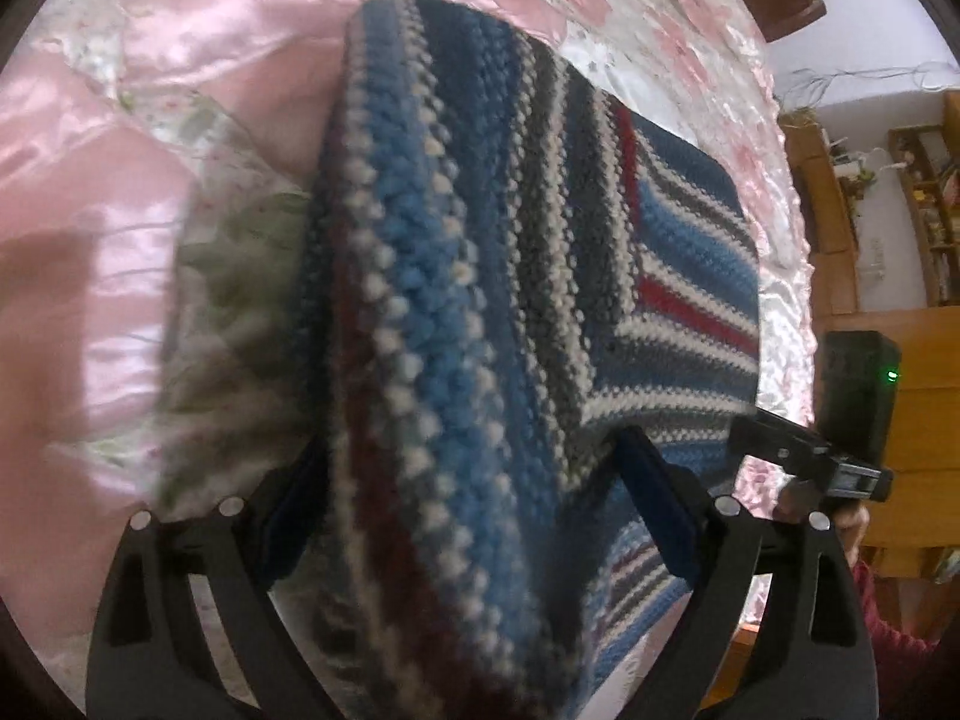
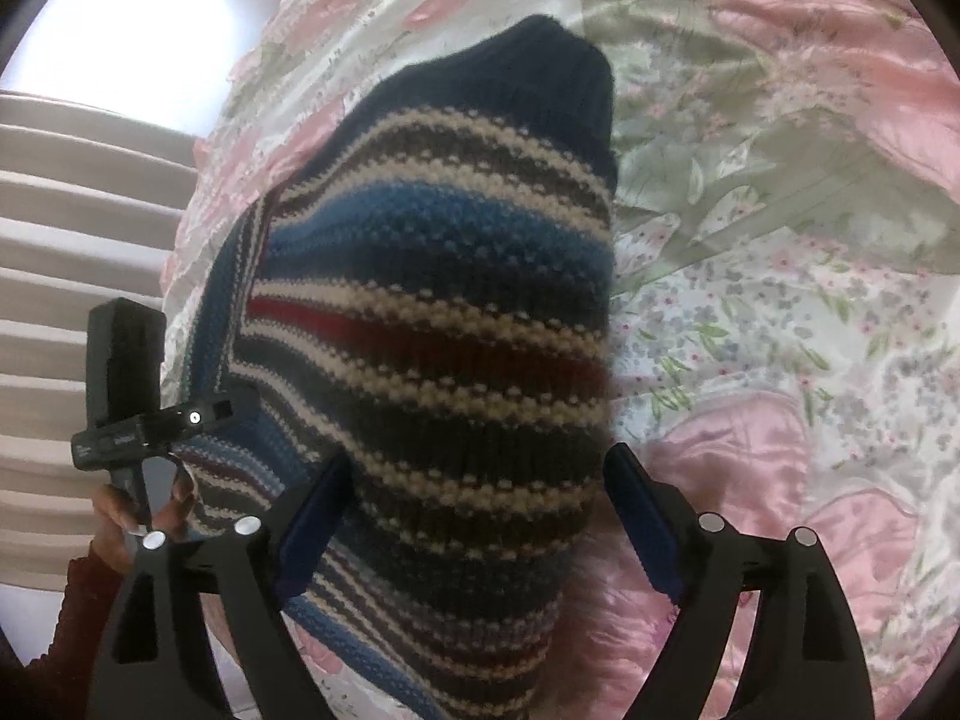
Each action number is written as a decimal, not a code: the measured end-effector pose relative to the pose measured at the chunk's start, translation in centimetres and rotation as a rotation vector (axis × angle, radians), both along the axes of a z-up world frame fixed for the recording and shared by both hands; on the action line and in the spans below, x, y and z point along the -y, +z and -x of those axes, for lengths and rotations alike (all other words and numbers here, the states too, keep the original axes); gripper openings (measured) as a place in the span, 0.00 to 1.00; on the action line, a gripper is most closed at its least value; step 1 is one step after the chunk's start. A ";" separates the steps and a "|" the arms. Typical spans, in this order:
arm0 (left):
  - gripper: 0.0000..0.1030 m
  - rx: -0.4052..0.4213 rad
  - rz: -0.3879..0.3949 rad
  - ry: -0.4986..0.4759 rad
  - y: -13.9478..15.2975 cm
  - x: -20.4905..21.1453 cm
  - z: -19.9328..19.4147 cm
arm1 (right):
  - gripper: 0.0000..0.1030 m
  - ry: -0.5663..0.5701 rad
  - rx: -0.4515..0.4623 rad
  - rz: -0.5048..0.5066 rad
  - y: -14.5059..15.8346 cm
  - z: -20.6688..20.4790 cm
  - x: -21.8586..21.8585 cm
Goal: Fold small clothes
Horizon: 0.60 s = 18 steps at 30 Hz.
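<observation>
A striped knit sweater (image 1: pixel 480 228) in blue, grey, white and red lies on a pink floral bedspread (image 1: pixel 150 90). In the left wrist view its folded body bulges up between the fingers of my left gripper (image 1: pixel 471 438), whose jaws stand wide apart, open around the fabric. In the right wrist view a sleeve of the sweater (image 2: pixel 432 312), ending in a dark navy cuff (image 2: pixel 558 72), lies between the spread fingers of my right gripper (image 2: pixel 480 453), open, with a gap at the right pad (image 2: pixel 642 516). Both views are blurred up close.
The satin bedspread (image 2: pixel 780 240) fills most of both views. The right gripper's body (image 1: pixel 840 456) shows at the right edge of the left view, beyond the bed's edge. A hand in a dark red sleeve (image 2: pixel 120 516) holds the left gripper (image 2: pixel 150 420). Wooden furniture (image 1: pixel 888 420) stands behind.
</observation>
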State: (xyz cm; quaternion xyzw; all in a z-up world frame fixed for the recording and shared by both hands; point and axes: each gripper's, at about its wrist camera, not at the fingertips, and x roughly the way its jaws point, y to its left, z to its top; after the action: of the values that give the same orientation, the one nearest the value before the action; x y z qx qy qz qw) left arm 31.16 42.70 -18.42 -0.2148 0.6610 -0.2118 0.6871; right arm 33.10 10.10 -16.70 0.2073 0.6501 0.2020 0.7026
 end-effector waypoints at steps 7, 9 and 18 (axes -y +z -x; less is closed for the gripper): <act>0.67 -0.004 0.004 -0.025 -0.2 1.4 0.4 | 0.84 0.011 -0.013 -0.016 -0.9 -0.8 -1.0; 0.60 -0.012 0.021 -0.017 -0.4 1.3 0.5 | 0.82 0.007 -0.017 -0.029 -1.2 -0.8 -0.9; 0.45 0.054 0.058 -0.024 0.9 2.2 1.8 | 0.54 0.006 0.025 -0.064 0.2 0.1 0.0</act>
State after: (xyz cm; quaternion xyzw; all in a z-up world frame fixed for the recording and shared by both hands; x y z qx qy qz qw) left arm 29.36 40.54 -17.54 -0.2209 0.6381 -0.2449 0.6957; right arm 32.98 10.12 -16.54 0.2252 0.6349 0.2277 0.7031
